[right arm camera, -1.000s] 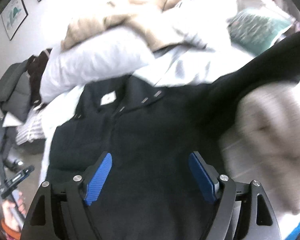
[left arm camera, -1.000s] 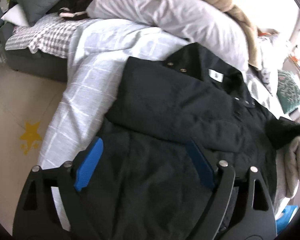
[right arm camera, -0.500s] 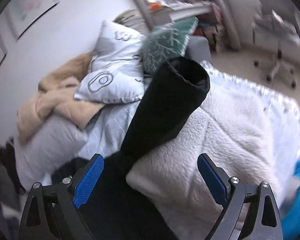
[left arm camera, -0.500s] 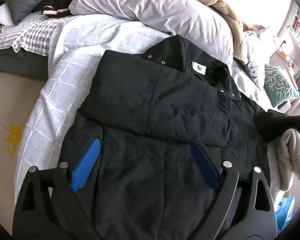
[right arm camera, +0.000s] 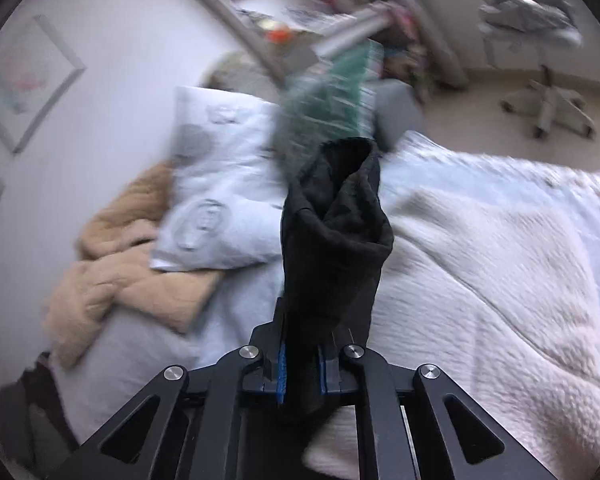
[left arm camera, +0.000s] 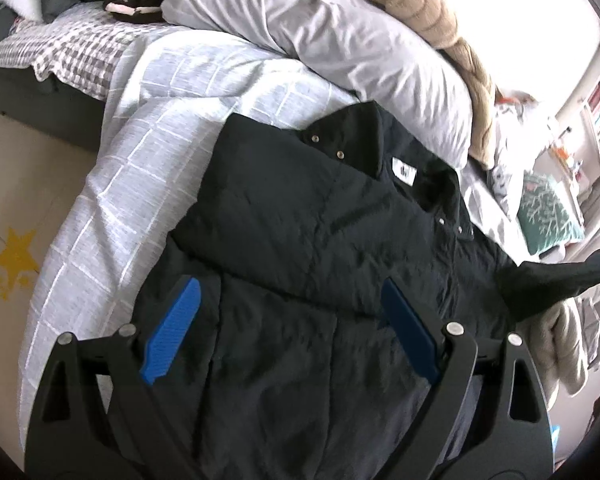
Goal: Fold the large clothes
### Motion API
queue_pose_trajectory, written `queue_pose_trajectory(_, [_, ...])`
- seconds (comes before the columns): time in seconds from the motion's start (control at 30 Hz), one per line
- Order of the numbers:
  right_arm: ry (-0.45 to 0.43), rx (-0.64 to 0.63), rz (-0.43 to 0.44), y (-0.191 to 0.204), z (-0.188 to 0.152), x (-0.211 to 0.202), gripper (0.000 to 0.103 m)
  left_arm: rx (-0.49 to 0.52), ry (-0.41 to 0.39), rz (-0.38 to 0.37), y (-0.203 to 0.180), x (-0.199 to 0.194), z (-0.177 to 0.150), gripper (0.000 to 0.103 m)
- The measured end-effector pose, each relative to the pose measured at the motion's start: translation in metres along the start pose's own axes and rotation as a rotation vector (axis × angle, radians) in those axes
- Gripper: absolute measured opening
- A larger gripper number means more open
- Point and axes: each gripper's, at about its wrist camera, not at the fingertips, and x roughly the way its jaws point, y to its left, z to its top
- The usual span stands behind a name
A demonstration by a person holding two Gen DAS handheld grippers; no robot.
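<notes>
A black quilted jacket [left arm camera: 300,240] lies front up on the bed, with one sleeve folded across its chest. My left gripper [left arm camera: 292,316] is open and empty, hovering over the jacket's lower half. The jacket's other sleeve [left arm camera: 556,284] stretches out to the right. My right gripper [right arm camera: 302,368] is shut on that black sleeve [right arm camera: 336,220] near its cuff, and the open cuff stands up in front of the camera.
The bed has a grey checked cover [left arm camera: 172,128], a grey duvet [left arm camera: 320,28] and a tan blanket [left arm camera: 432,12] at the back. A white fleece [right arm camera: 480,280], a printed pillow [right arm camera: 220,184] and a green pillow [left arm camera: 548,216] lie to the right. Floor [left arm camera: 24,184] lies left.
My right gripper swung from the jacket body to the sleeve and closed on it near the cuff. My left gripper stayed open over the jacket, shifting only slightly.
</notes>
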Motion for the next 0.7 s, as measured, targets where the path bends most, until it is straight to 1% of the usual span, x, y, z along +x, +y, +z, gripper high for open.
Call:
queue_pose_trajectory(0.1, [0.006,-0.157,0.099,0.042,-0.005,-0.013,0.010,-0.020,-0.003,-0.018,0.002,-0.002,0.003,0.092])
queue_pose_trajectory(0.13, [0.016,-0.227,0.150,0.064,-0.010,-0.017,0.010,-0.020,-0.003,-0.022,0.002,-0.002,0.004,0.092])
queue_pose_trajectory(0.2, [0.038,-0.328,0.208,0.094,-0.018,-0.021,0.010,-0.014,-0.006,-0.028,0.001,-0.003,0.004,0.092])
queue_pose_trajectory(0.23, [0.057,-0.405,0.239,0.119,-0.029,-0.022,0.010,-0.008,-0.007,-0.028,-0.001,-0.003,0.004,0.092])
queue_pose_trajectory(0.33, [0.105,-0.574,0.294,0.172,-0.061,-0.022,0.010,0.004,-0.007,-0.022,-0.001,-0.002,0.003,0.092])
queue_pose_trajectory(0.4, [0.149,-0.676,0.337,0.205,-0.093,-0.020,0.010,0.009,-0.005,-0.018,-0.001,0.000,0.003,0.092])
queue_pose_trajectory(0.43, [0.181,-0.731,0.365,0.225,-0.117,-0.017,0.010,0.010,-0.004,-0.017,0.000,0.000,0.003,0.092])
queue_pose_trajectory(0.5, [0.236,-0.789,0.402,0.248,-0.152,-0.012,0.012,0.008,0.001,-0.016,0.002,0.002,0.004,0.092])
queue_pose_trajectory(0.53, [0.276,-0.823,0.421,0.260,-0.175,-0.007,0.013,0.006,0.004,-0.013,0.002,0.003,0.004,0.092])
queue_pose_trajectory(0.57, [0.325,-0.856,0.437,0.271,-0.201,0.000,0.018,0.006,0.007,-0.013,0.003,0.003,0.004,0.092])
queue_pose_trajectory(0.6, [0.371,-0.881,0.444,0.278,-0.219,0.007,0.025,0.007,0.010,-0.012,0.003,0.004,0.004,0.092])
queue_pose_trajectory(0.67, [0.532,-0.940,0.480,0.293,-0.269,0.023,0.036,0.012,0.016,-0.008,0.003,0.006,0.003,0.092])
queue_pose_trajectory(0.7, [0.581,-0.962,0.492,0.296,-0.285,0.026,0.038,0.015,0.018,-0.007,0.004,0.006,0.003,0.092])
